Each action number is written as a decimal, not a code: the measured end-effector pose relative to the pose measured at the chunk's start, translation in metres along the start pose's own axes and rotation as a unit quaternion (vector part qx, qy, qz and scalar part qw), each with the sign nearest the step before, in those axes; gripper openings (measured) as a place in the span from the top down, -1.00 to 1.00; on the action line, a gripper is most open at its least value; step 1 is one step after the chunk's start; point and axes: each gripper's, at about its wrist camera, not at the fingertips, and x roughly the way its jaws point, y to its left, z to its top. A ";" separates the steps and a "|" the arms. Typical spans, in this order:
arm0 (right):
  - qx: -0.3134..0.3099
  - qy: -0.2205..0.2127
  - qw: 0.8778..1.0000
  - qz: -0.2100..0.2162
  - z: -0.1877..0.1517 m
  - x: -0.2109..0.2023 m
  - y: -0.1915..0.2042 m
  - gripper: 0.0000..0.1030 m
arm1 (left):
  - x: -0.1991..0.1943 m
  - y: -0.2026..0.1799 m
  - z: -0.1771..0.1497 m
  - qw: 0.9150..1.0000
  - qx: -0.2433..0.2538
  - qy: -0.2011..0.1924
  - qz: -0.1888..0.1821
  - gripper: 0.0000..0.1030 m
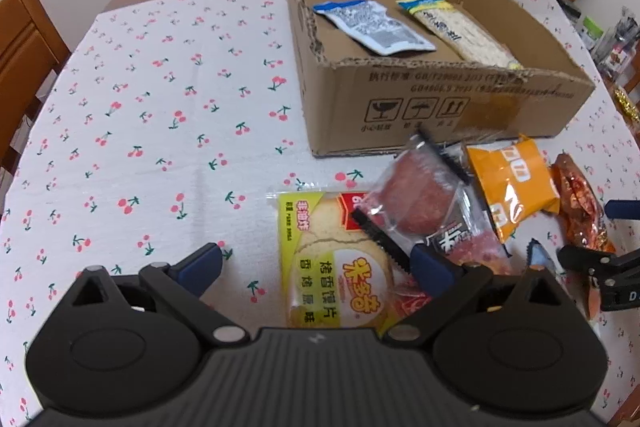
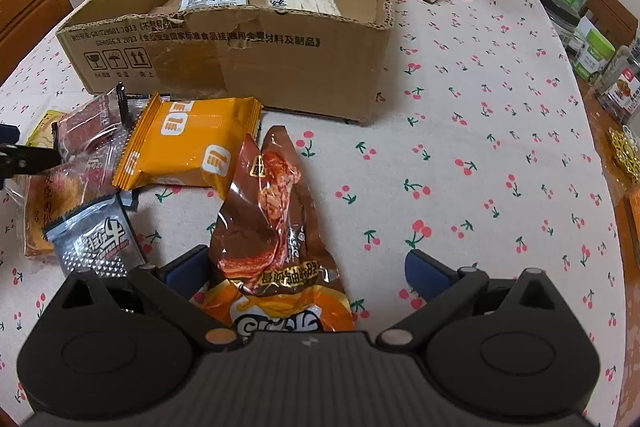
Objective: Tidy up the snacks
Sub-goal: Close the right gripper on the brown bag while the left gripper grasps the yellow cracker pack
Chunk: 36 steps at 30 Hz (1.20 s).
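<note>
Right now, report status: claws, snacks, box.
Both claws open: left claw over yellow bread-slice pack, right claw straddling brown meat pouch. Cardboard box holds two packets. Path clear.

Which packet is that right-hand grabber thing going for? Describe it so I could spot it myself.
Start at the cardboard box on the cherry-print cloth; loose snacks lie in front of it. Nearest the open right gripper lies a long brown packet, between its fingers. Unlike the squarish orange packet beside it, it shows glossy red meat.
</note>
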 end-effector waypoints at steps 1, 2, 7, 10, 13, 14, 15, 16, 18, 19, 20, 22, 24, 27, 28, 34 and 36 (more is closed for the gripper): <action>-0.001 0.000 1.000 0.000 0.000 0.000 0.000 -1.00 | 0.002 0.001 0.000 1.000 0.001 0.003 0.004 -0.94; -0.002 0.000 1.000 0.001 0.000 0.000 0.000 -1.00 | 0.003 0.003 0.000 1.000 0.003 0.005 0.010 -0.94; -0.004 0.001 1.000 0.003 0.001 0.001 -0.001 -1.00 | 0.004 0.018 -0.003 0.999 0.007 0.012 0.041 -0.95; -0.004 -0.001 1.000 0.003 0.001 0.001 0.000 -1.00 | 0.004 0.022 -0.004 0.999 0.004 0.015 0.036 -0.94; -0.009 -0.007 1.000 0.006 0.002 0.002 0.002 -1.00 | 0.005 0.017 -0.003 1.000 0.007 0.010 0.029 -0.95; -0.010 -0.008 1.000 0.006 0.003 0.003 0.003 -1.00 | 0.006 0.015 -0.003 1.000 0.009 0.007 0.028 -0.95; -0.012 -0.010 1.000 0.007 0.004 0.003 0.004 -1.00 | 0.007 0.013 -0.002 1.000 0.010 0.005 0.028 -0.95; -0.013 -0.011 1.000 0.008 0.004 0.004 0.005 -1.00 | 0.008 0.011 -0.001 1.000 0.010 0.004 0.028 -0.95; -0.017 -0.013 1.000 0.010 0.005 0.004 0.006 -1.00 | 0.008 0.010 0.001 1.000 0.009 0.002 0.028 -0.95; -0.019 -0.012 1.000 0.012 0.005 0.003 0.007 -1.00 | 0.008 0.009 0.001 1.000 0.009 0.002 0.029 -0.95; -0.021 -0.014 1.000 0.014 0.005 0.003 0.007 -0.98 | 0.008 0.009 0.001 1.000 0.008 0.003 0.029 -0.94; -0.027 -0.017 0.999 0.018 0.004 0.000 0.009 -0.84 | 0.007 0.010 0.001 1.000 0.006 0.003 0.028 -0.91; -0.033 -0.020 0.999 0.022 0.004 -0.004 0.011 -0.68 | 0.006 0.009 0.000 1.000 0.006 0.002 0.029 -0.85; -0.037 -0.021 0.999 0.023 0.004 -0.007 0.013 -0.45 | 0.003 0.008 -0.001 1.000 0.010 -0.003 0.022 -0.64; -0.036 -0.021 0.999 0.022 0.005 -0.008 0.014 -0.36 | 0.002 0.006 -0.001 1.000 0.015 -0.005 0.020 -0.59; -0.030 -0.015 0.999 0.019 0.006 -0.010 0.015 -0.27 | -0.002 -0.001 0.000 1.000 0.027 -0.010 0.011 -0.20; -0.026 -0.012 0.999 0.020 0.006 -0.010 0.014 -0.27 | -0.003 0.001 0.001 1.000 0.024 -0.010 0.009 -0.06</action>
